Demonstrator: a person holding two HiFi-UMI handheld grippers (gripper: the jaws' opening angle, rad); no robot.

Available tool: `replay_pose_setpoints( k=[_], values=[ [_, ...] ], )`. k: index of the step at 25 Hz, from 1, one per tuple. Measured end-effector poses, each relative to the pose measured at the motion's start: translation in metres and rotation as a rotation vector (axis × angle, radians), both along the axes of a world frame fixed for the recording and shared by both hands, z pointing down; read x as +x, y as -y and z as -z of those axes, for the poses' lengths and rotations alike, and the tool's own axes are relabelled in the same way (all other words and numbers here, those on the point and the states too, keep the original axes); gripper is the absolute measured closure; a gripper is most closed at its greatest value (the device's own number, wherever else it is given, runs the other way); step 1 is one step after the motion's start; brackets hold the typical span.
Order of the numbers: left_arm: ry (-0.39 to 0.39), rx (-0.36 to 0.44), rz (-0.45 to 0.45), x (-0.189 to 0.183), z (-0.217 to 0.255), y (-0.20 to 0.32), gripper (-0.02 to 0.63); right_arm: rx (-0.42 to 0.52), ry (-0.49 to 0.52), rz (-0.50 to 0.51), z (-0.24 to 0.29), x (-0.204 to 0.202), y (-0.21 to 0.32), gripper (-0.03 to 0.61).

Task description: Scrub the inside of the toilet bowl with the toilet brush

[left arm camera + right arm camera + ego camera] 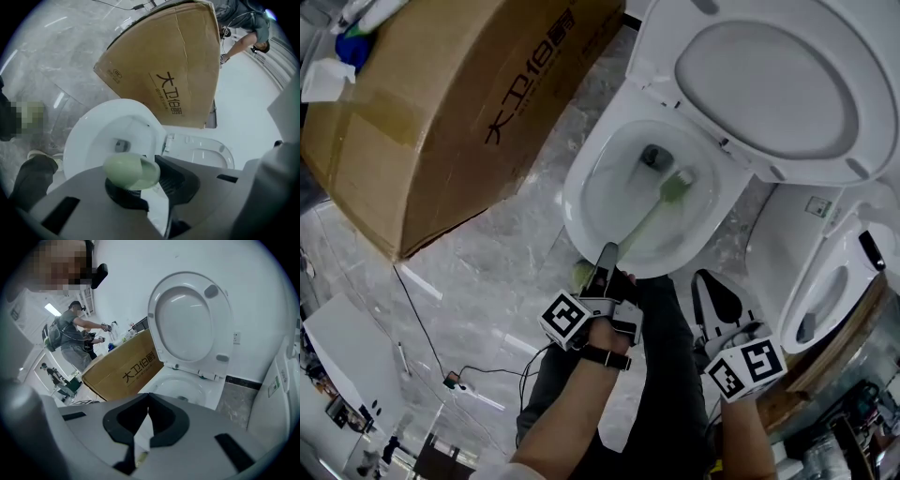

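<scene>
Over toilet bowl point(577, 183), my left gripper point(607, 261) clamped toilet brush point(674, 187), right gripper point(146, 409) closed, empty; firm sweeps round the wall seemed best

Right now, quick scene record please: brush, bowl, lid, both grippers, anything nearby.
toilet brush: pale green, head down inside the bowl, near the drain
toilet bowl: white, open
lid: raised
left gripper: fingers shut on the brush handle
right gripper: fingers together, nothing between them
cardboard box: on the floor beside the bowl
</scene>
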State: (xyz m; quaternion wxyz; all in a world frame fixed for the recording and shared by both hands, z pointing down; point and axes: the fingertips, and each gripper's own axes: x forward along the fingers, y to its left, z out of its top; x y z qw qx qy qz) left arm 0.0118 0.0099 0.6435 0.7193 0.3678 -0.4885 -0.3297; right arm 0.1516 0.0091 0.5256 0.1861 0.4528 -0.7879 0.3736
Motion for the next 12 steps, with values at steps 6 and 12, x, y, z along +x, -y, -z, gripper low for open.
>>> replay_pose_setpoints(
  k=[6,12],
  values=[
    [0.170,-0.025,-0.011,-0.029,-0.016,-0.008,0.557,0.002,0.007,0.013,-0.009,-0.007,0.003,0.565],
    [0.338,-0.030,-0.038,-0.070,-0.018,-0.016,0.555,-0.011,0.021,0.024,-0.021,-0.017,0.004,0.565]
  ],
)
